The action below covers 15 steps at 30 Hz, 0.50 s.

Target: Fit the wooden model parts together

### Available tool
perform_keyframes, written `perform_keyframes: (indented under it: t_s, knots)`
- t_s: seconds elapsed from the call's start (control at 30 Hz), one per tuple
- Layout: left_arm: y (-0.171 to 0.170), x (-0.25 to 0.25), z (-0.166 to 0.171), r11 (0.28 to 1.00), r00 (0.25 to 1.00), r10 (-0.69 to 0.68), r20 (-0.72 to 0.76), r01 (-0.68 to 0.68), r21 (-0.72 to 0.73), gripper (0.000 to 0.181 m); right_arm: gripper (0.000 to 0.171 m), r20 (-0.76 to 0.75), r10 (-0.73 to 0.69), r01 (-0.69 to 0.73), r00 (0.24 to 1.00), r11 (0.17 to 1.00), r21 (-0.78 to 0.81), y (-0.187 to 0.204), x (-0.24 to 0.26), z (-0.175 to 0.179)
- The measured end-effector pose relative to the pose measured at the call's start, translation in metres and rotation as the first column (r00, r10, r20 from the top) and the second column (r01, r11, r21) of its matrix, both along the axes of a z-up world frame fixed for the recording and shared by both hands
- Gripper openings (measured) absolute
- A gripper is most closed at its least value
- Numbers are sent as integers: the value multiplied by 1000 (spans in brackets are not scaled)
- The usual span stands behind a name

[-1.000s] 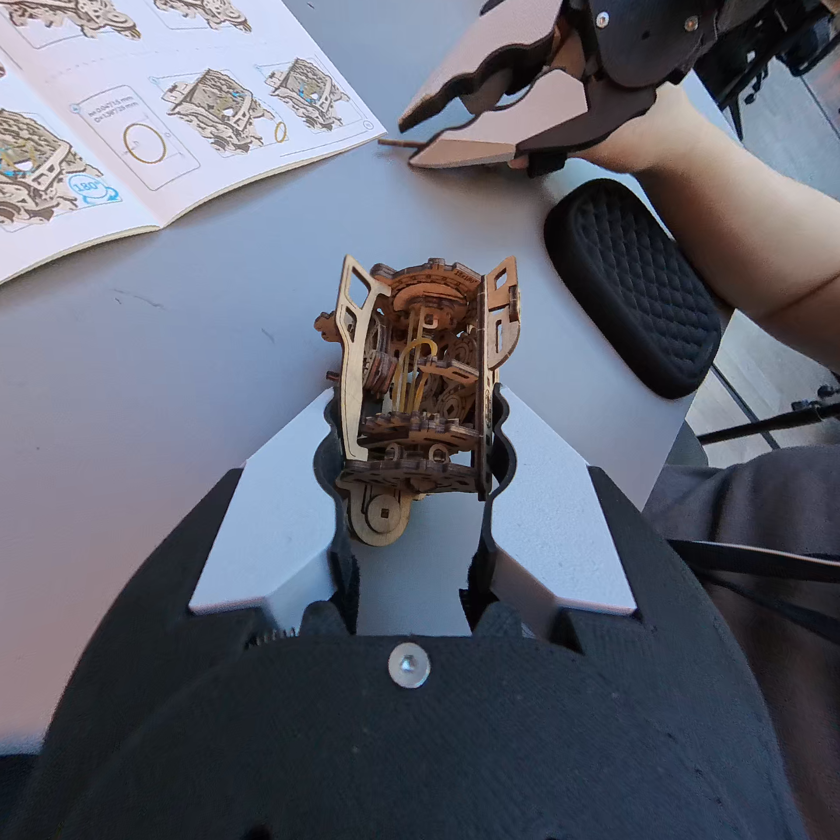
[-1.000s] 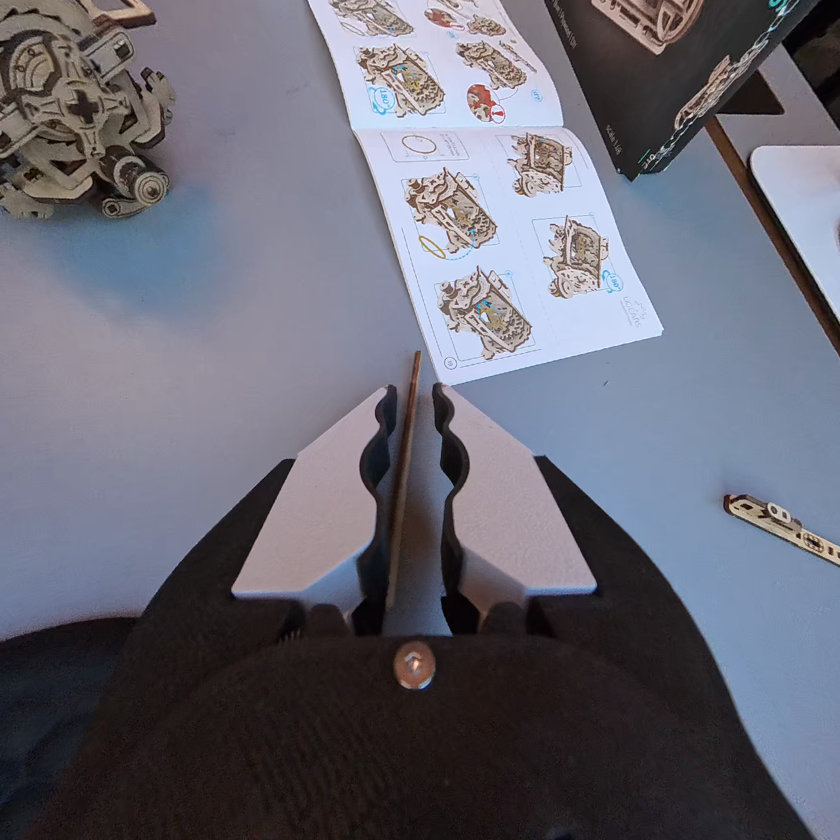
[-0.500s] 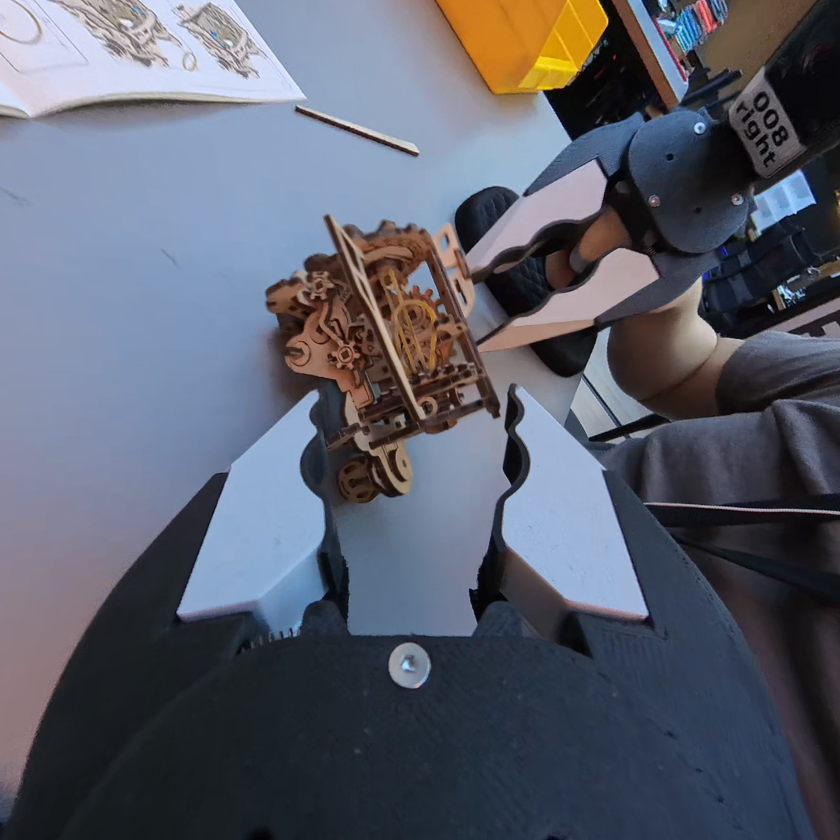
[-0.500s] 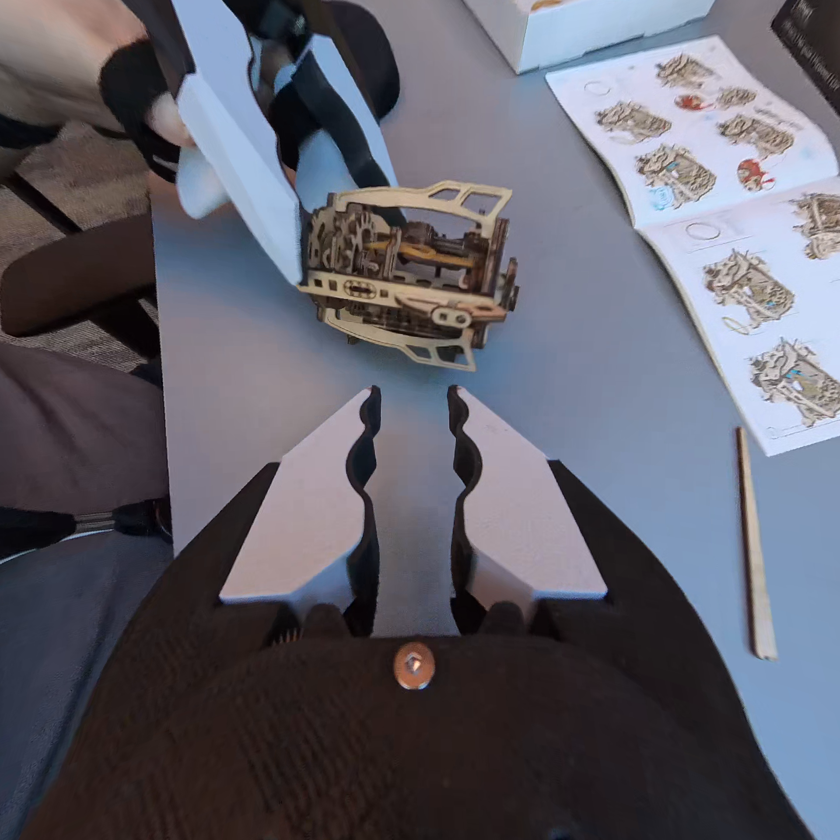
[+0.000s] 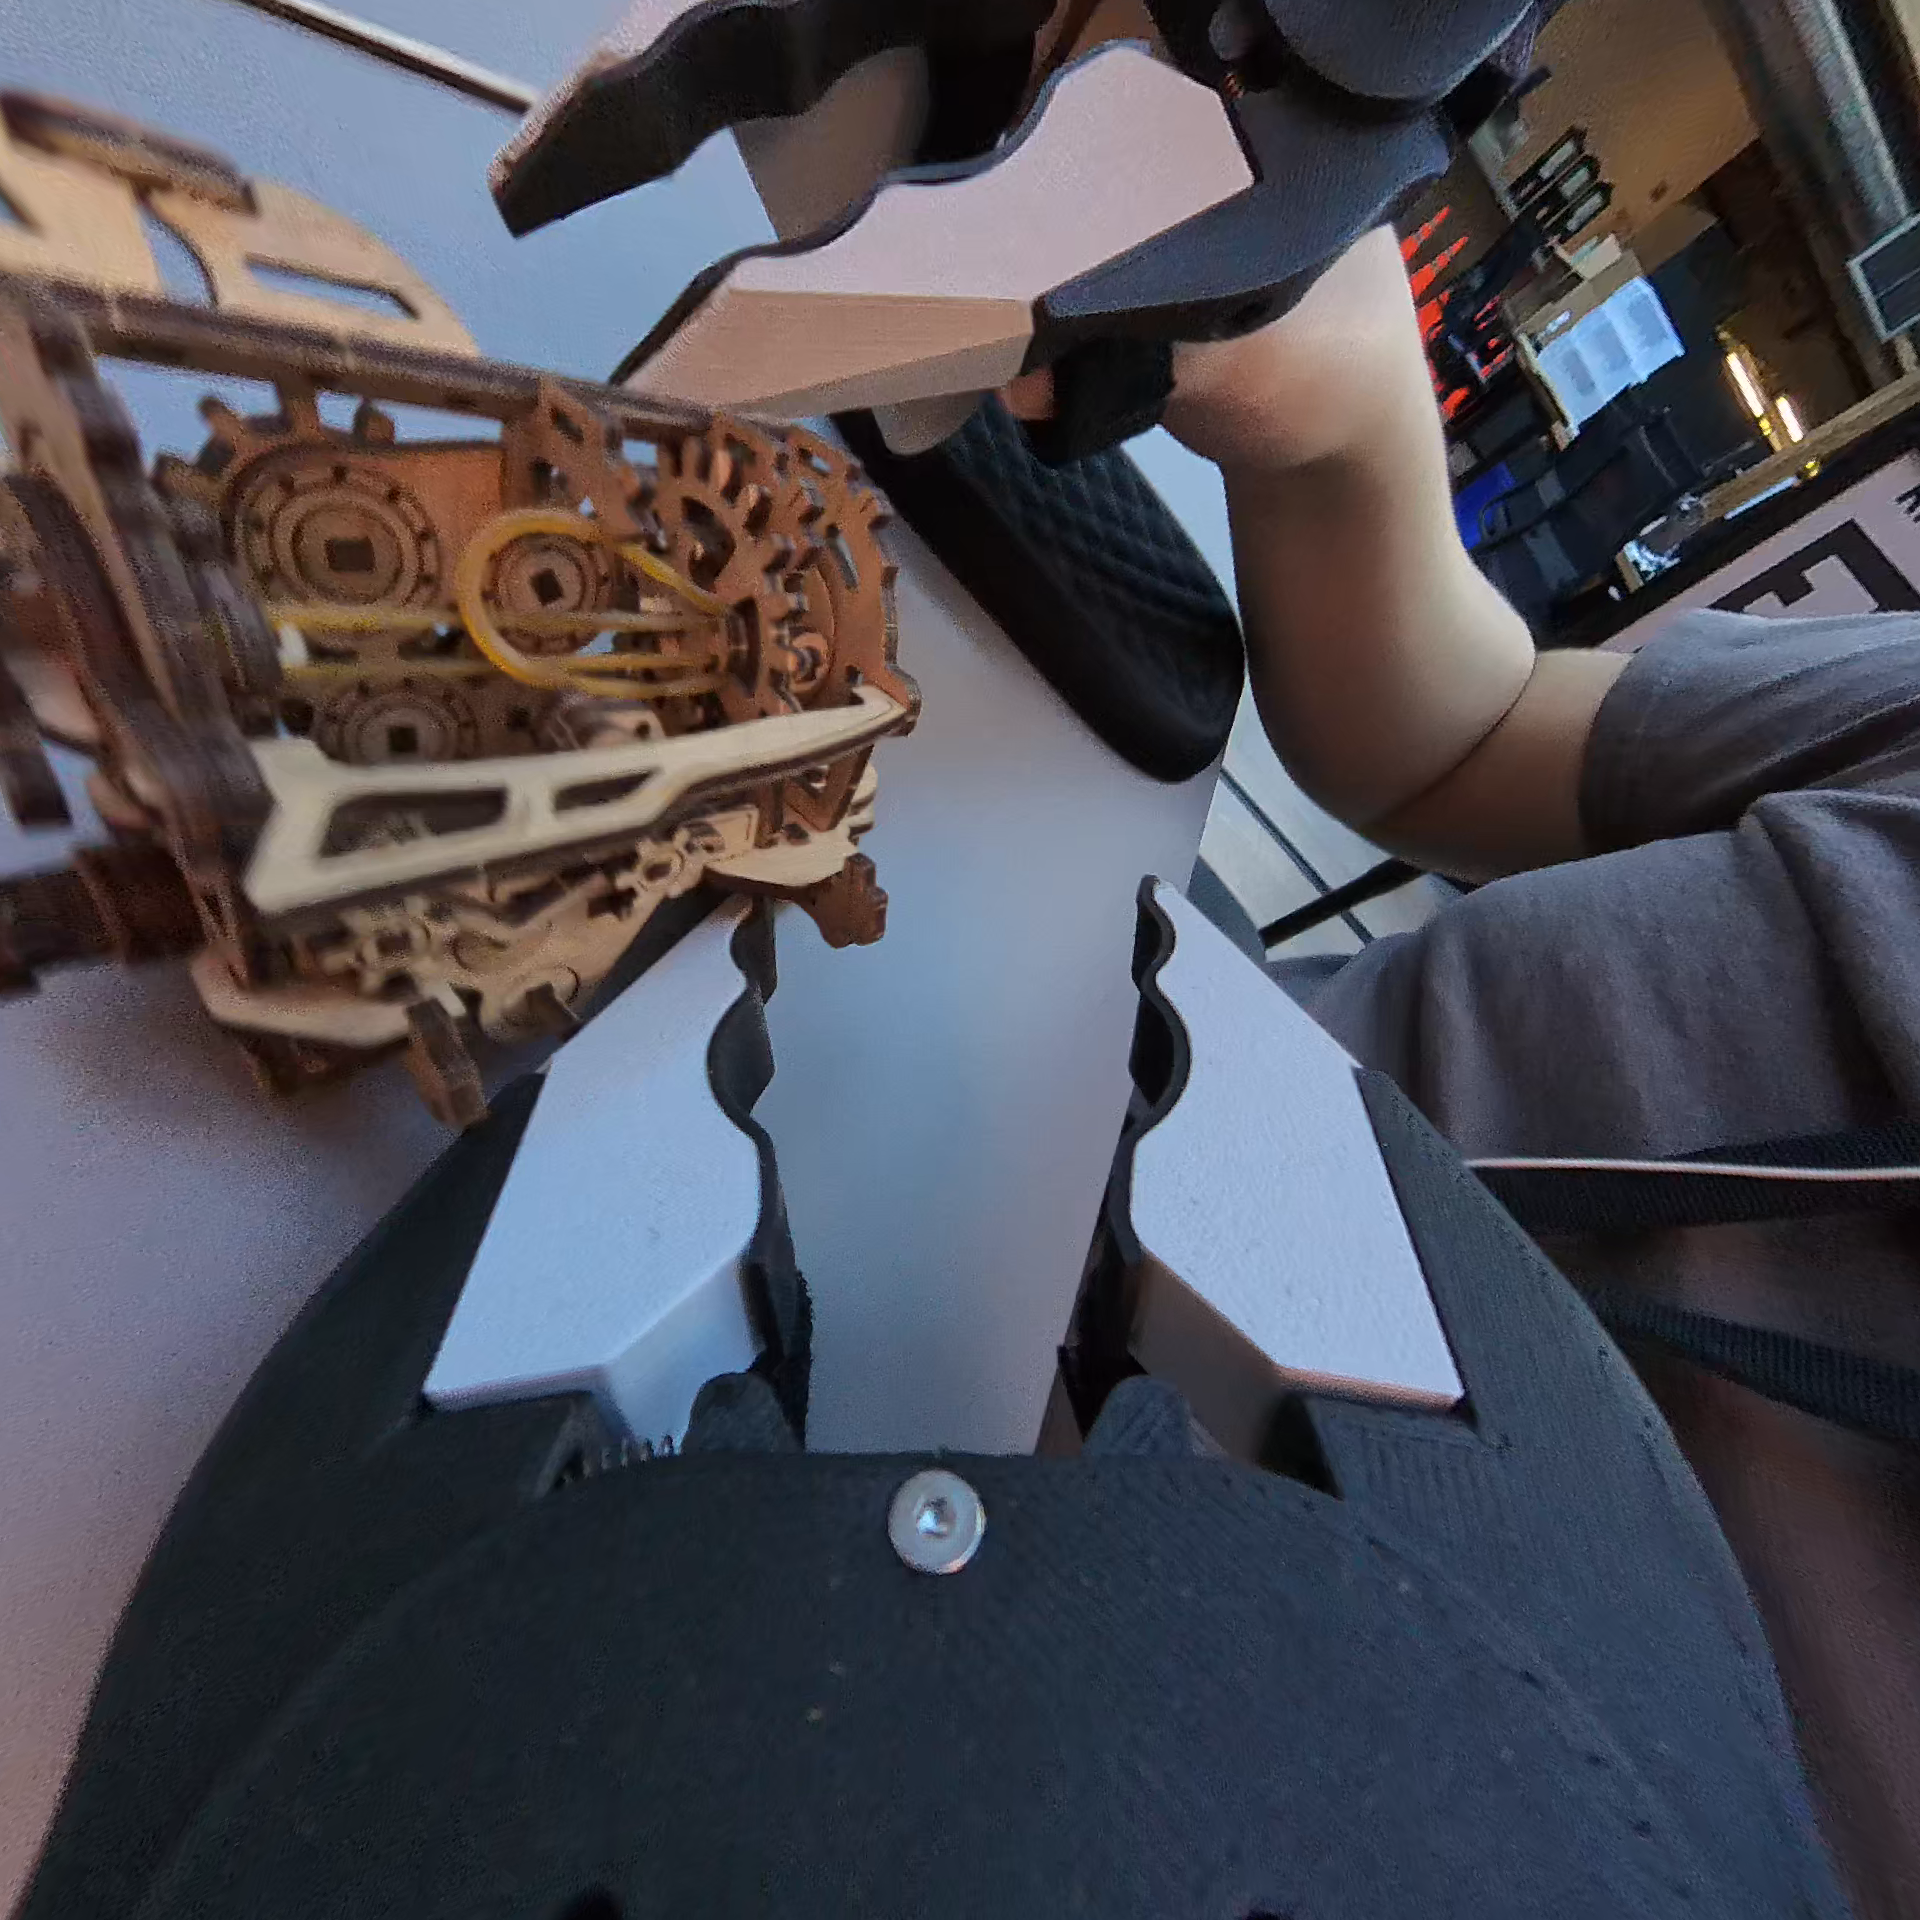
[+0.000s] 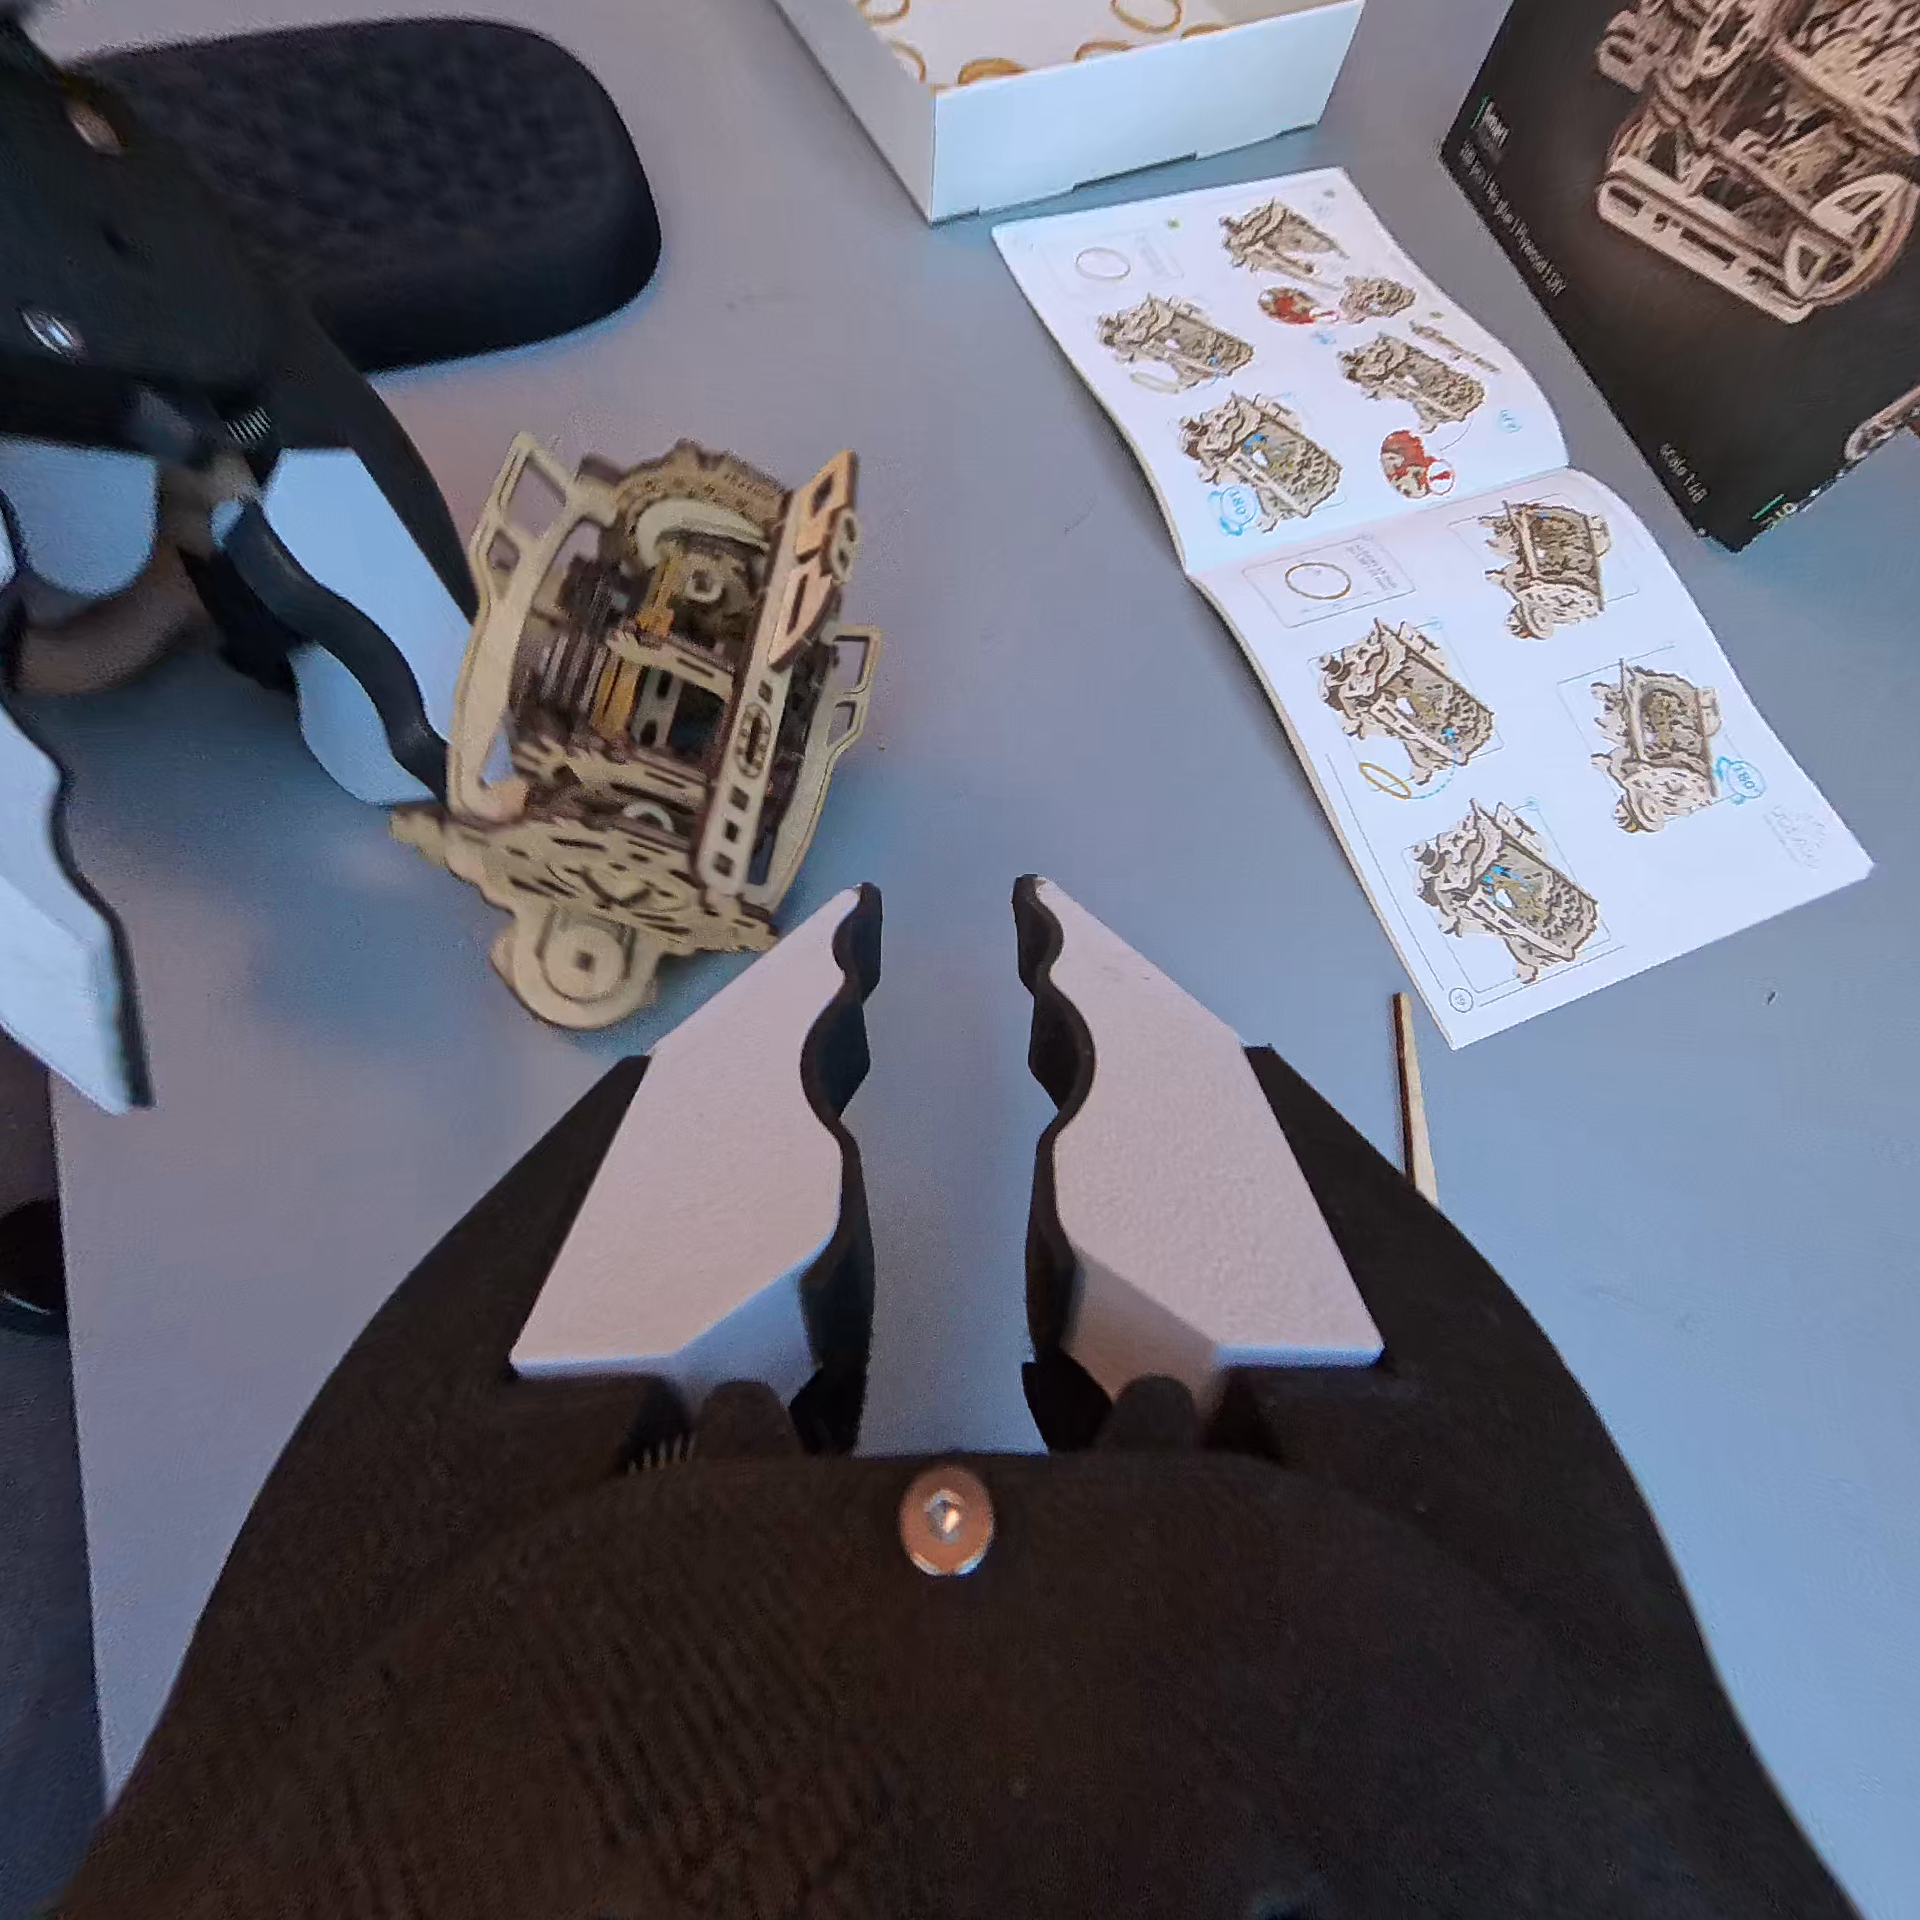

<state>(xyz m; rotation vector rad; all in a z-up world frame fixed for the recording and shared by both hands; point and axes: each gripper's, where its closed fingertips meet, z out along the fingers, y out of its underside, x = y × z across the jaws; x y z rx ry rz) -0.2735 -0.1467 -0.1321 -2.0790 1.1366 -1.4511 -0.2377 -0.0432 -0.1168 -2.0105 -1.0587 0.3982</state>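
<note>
The wooden gear model (image 6: pixel 655 727) stands tilted on the grey table (image 6: pixel 1039 644), with a yellow rubber band inside it. In the left wrist view the model (image 5: pixel 468 675) is left of my left gripper (image 5: pixel 948 904), which is open and empty; its left finger (image 5: pixel 623 1195) is close against the model's base. My right gripper (image 6: pixel 945 888) is open and empty, just right of the model's base, and it also shows from the left wrist view (image 5: pixel 883 208) above the model. A thin wooden stick (image 6: pixel 1415 1101) lies on the table right of my right gripper.
An open instruction booklet (image 6: pixel 1455 623) lies to the right. A white box (image 6: pixel 1070 104) with rubber bands and a black product box (image 6: pixel 1714 229) stand at the back. A black chair armrest (image 6: pixel 395 177) is at the table edge. A person's arm (image 5: pixel 1382 623) is at the right.
My left gripper let go of the model, opened and shifted to its right. My right gripper dropped the stick on the table, opened and swung over beside the model.
</note>
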Motion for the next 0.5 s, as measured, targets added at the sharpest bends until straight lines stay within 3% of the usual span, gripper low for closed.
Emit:
perform_keyframes:
  t_s: [0.03, 0.2, 0.3, 0.37, 0.5]
  knots:
    - [0, 5, 1, 1000, 1000, -4, 15, 4, -7, 67, 25, -32, -7, 7, 999, 1000, 0, 0, 1, 5]
    - [-15, 6, 4, 993, 996, -81, 43, 85, -88, 64, 27, -62, -27, 33, 998, 994, 101, -11, 6, 19]
    - [-31, -23, 7, 986, 991, -131, 22, 132, -100, 49, 28, -23, -54, 57, 998, 983, 177, -21, 11, 21]
    - [-25, -46, 13, 994, 995, -103, -4, 103, -38, 44, 29, 0, -91, 88, 996, 968, 237, -25, 16, 24]
    - [26, -80, 49, 980, 999, 38, 24, -42, 194, 32, 31, -97, -43, 74, 994, 936, 343, -43, 0, 46]
